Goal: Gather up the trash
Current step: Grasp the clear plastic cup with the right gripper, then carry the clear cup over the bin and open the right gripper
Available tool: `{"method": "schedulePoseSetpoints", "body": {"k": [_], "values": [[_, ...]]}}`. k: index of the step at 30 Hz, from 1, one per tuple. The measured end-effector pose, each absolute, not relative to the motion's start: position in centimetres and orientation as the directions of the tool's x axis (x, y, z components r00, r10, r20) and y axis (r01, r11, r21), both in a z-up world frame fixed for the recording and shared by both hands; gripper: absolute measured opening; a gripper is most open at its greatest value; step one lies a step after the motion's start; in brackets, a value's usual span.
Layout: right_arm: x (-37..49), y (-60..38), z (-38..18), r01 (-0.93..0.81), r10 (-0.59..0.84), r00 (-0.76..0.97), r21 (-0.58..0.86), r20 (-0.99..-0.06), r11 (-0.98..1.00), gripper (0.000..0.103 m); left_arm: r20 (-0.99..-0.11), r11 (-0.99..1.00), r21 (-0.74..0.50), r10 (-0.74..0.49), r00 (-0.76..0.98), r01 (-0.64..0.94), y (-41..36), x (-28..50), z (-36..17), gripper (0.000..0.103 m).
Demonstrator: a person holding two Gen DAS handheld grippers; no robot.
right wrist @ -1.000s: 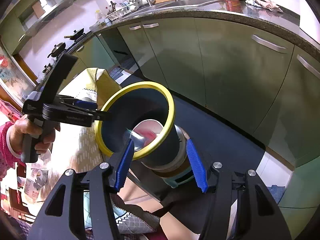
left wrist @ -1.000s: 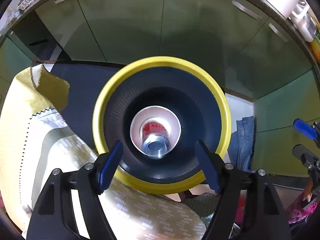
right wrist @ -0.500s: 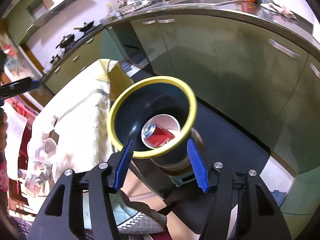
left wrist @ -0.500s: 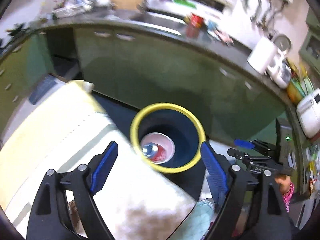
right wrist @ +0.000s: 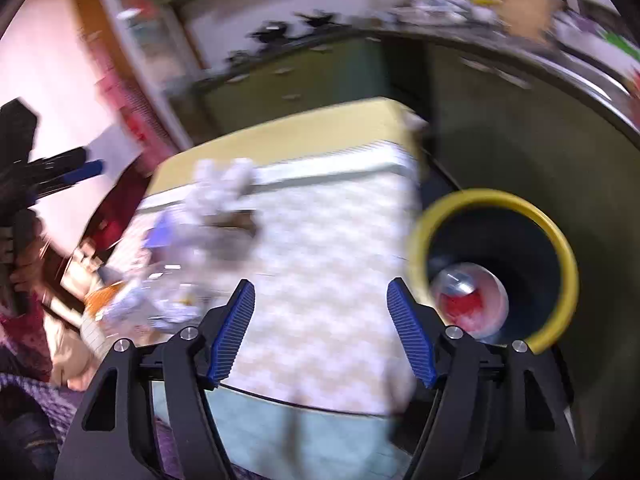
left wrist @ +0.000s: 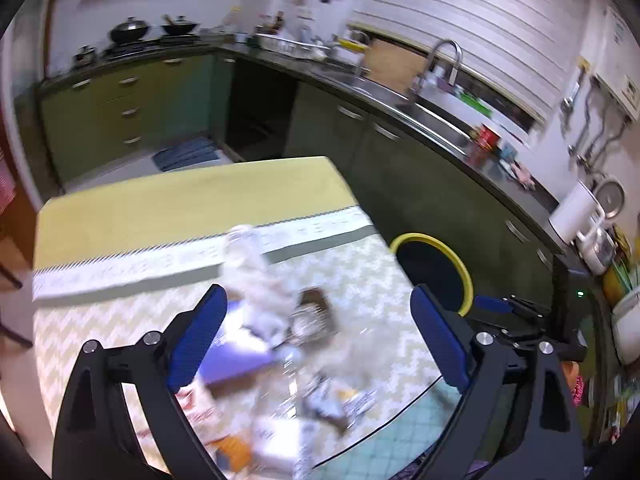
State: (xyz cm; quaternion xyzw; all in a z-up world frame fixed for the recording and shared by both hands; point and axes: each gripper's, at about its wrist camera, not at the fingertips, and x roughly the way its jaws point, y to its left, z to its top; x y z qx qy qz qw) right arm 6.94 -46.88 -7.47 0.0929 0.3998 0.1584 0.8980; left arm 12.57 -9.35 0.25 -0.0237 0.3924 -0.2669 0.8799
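Note:
A dark bin with a yellow rim (right wrist: 496, 264) stands beside the table; a white cup with a red can (right wrist: 468, 300) lies inside it. The bin also shows in the left wrist view (left wrist: 436, 268). A blurred pile of trash (left wrist: 276, 320) lies on the table: a crumpled clear plastic bottle (left wrist: 256, 264), a purple sheet (left wrist: 236, 348), wrappers. My left gripper (left wrist: 320, 340) is open and empty above the pile. My right gripper (right wrist: 320, 328) is open and empty over the tablecloth, left of the bin. The pile shows blurred in the right wrist view (right wrist: 208, 216).
The table has a yellow and patterned cloth (left wrist: 180, 204). Green kitchen cabinets (left wrist: 400, 168) with a sink and counter run behind. A stove with pans (left wrist: 132, 36) is at the back left. The right gripper shows at the right of the left view (left wrist: 516, 312).
Both grippers have swung away from the bin and toward the table. The left view now faces the trash pile; the bin has shifted to the right in both views.

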Motion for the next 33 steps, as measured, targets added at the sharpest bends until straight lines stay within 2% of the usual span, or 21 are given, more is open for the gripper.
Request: {"method": "schedulePoseSetpoints", "body": {"k": [2, 3, 9, 18, 19, 22, 28, 33], "values": [[7.1, -44.1, -6.9, -0.283, 0.392, 0.634, 0.271, -0.667, 0.920, 0.083, -0.670, 0.870, -0.257, -0.474, 0.571, 0.421, -7.4, 11.8, -0.1, 0.089], [7.3, -42.7, -6.7, -0.315, 0.401, 0.635, 0.253, -0.660, 0.915, 0.084, -0.665, 0.875, -0.262, -0.469, 0.581, 0.407, -6.6, 11.4, -0.3, 0.089], [9.0, -36.2, -7.3, -0.403, 0.418, 0.609, 0.191, -0.674, 0.895, 0.085, -0.619, 0.893, -0.280, -0.448, 0.645, 0.351, -3.4, 9.2, -1.2, 0.091], [12.8, -33.0, -11.1, -0.377, 0.382, 0.565, 0.183, -0.731, 0.908, 0.085, -0.620, 0.903, -0.280, -0.429, 0.656, 0.326, -1.8, 8.0, -2.4, 0.092], [13.1, -33.0, -11.4, -0.375, 0.379, 0.563, 0.182, -0.735, 0.909, 0.083, -0.623, 0.904, -0.283, -0.428, 0.655, 0.321, -1.7, 8.1, -2.5, 0.092], [13.9, -32.4, -12.3, -0.365, 0.358, 0.555, 0.167, -0.751, 0.916, 0.063, -0.626, 0.903, -0.288, -0.430, 0.650, 0.320, -1.6, 8.2, -2.8, 0.092], [14.0, -32.6, -12.1, -0.365, 0.367, 0.563, 0.175, -0.741, 0.914, 0.061, -0.629, 0.902, -0.291, -0.432, 0.646, 0.320, -1.6, 8.4, -3.2, 0.092], [12.8, -33.9, -10.0, -0.360, 0.394, 0.598, 0.205, -0.698, 0.910, 0.060, -0.629, 0.902, -0.290, -0.431, 0.647, 0.319, -1.5, 8.5, -3.3, 0.092]]}}
